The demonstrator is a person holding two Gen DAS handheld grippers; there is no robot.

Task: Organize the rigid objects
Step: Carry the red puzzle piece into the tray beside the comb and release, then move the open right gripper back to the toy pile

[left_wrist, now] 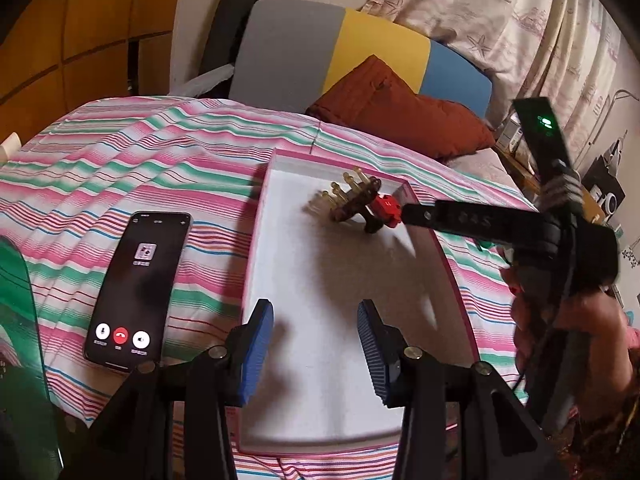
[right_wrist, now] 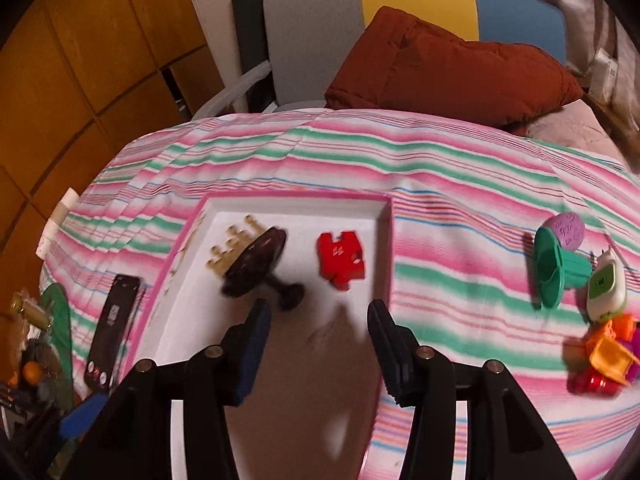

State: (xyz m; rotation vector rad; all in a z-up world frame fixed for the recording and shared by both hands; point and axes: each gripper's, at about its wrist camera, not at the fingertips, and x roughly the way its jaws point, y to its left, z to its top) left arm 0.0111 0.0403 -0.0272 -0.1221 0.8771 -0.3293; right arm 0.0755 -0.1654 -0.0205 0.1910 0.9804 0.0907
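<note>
A white tray with a pink rim (left_wrist: pixel 256 248) (right_wrist: pixel 296 196) lies on the striped bedsheet. In its far end lie a brown brush-like piece with yellow pegs (left_wrist: pixel 352 200) (right_wrist: pixel 256 264) and a red jigsaw-shaped block (left_wrist: pixel 386 209) (right_wrist: pixel 342 260). My right gripper (right_wrist: pixel 320 340) hovers over the tray just short of both pieces, open, with nothing between its fingers. In the left wrist view the right gripper (left_wrist: pixel 410 213) comes in from the right, its tip beside the red block. My left gripper (left_wrist: pixel 316 344) stands open and empty over the tray's near half.
A phone (left_wrist: pixel 138 288) (right_wrist: pixel 112 332) showing a call screen lies left of the tray. On the sheet to the right lie a green toy with a purple ball (right_wrist: pixel 556 272), a white-green device (right_wrist: pixel 606 292) and several coloured toys (right_wrist: pixel 604 360). A rust cushion (right_wrist: pixel 448 68) sits behind.
</note>
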